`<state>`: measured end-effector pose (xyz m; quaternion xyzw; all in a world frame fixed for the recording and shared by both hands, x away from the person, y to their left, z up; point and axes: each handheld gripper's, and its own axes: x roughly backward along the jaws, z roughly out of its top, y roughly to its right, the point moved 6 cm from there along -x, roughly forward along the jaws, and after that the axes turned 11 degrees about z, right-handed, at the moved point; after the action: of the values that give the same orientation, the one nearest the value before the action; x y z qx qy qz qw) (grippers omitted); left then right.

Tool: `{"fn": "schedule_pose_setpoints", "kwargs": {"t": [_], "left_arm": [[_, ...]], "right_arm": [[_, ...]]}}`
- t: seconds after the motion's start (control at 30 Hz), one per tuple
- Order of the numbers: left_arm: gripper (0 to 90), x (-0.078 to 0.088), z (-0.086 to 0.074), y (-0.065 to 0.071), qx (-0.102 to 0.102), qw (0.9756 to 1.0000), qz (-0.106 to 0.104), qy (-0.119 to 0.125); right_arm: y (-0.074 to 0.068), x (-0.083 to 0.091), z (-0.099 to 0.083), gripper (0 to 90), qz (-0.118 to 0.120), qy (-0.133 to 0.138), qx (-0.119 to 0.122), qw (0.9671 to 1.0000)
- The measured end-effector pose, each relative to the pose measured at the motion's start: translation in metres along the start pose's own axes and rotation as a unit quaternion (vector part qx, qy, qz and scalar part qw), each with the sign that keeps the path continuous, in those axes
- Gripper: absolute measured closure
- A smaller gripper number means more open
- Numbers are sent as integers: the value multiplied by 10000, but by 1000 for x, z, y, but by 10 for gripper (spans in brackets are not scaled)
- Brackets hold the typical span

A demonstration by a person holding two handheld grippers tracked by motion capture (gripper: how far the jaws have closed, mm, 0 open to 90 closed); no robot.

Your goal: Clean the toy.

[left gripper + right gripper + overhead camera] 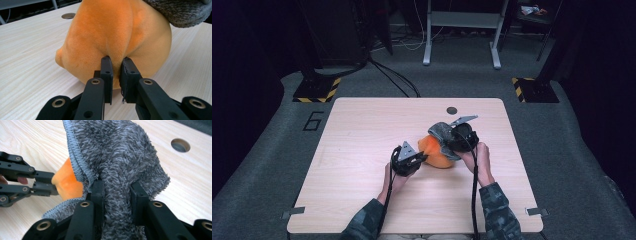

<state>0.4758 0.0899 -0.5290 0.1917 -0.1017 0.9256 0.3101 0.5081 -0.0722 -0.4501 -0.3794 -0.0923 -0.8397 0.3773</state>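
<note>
An orange plush toy (pixel 435 151) lies on the wooden table (pixel 362 130), partly under a fuzzy grey cloth (pixel 441 132). My left gripper (pixel 421 159) is shut on a pinch of the orange plush (pixel 117 32), its black jaws squeezing the fabric in the left gripper view (pixel 117 72). My right gripper (pixel 451 142) is shut on the grey cloth (pixel 120 160), a thick fold bunched between its jaws (pixel 116 195). In the right gripper view the orange plush (pixel 66 181) peeks out under the cloth's stitched edge, with the left gripper (pixel 53 185) at its side.
A round cable hole (pixel 452 110) sits in the table near its far edge, also seen as a cable hole (pixel 180 145) at the upper right. Cables trail from both grippers toward the near edge. Metal table legs (pixel 462 30) stand on the grey floor beyond.
</note>
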Motion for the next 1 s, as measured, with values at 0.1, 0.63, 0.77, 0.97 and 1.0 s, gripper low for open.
{"fn": "schedule_pose_setpoints", "kwargs": {"t": [0.1,0.63,0.77,0.97,1.0], "left_arm": [[814,0,-2,-2,30,10000,-31,-12],[813,-2,-4,-4,-29,10000,30,19],[813,-2,-5,-4,12,10000,46,26],[808,-2,-5,-4,-30,10000,52,63],[807,-2,-5,-4,-67,9999,111,91]], "right_arm": [[9,0,-9,694,-62,-93,-140,9998],[38,-7,-42,696,-197,-445,-561,9972],[44,-12,-50,697,-289,-618,-709,9951],[55,-26,-64,697,-320,-863,-872,9919],[58,-29,-68,697,-362,-914,-923,9909]]}}
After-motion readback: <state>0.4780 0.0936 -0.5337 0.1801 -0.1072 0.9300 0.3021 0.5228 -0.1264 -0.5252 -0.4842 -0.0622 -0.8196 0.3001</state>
